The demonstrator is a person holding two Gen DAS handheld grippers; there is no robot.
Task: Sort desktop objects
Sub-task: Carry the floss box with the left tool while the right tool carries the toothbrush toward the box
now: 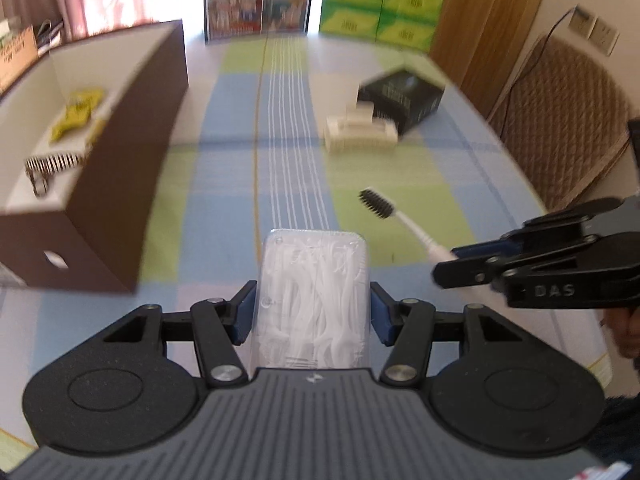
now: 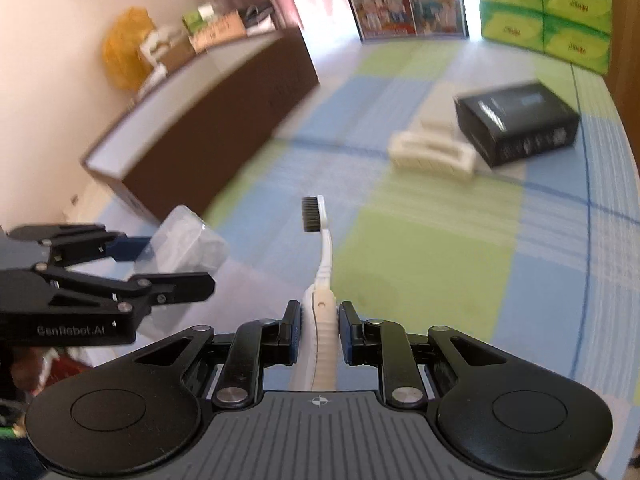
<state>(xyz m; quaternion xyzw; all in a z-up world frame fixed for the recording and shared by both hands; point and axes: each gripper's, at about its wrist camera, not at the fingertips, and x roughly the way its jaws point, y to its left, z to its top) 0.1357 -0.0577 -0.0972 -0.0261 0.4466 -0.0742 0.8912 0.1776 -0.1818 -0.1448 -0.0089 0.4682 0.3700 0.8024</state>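
the left claw (image 1: pixel 312 312) is clamped on a clear case of floss picks (image 1: pixel 314 300), and the right claw (image 2: pixel 319 330) is clamped on a toothbrush (image 2: pixel 322 264); both are lifted over the surface (image 1: pixel 240 184). the brown box (image 1: pixel 132 160) at the left edge already holds a yellow packet (image 1: pixel 78 114) and a striped clip (image 1: pixel 50 164). a black box (image 1: pixel 402 98) and a white holder (image 1: pixel 360 132) near the far right edge look unsorted.
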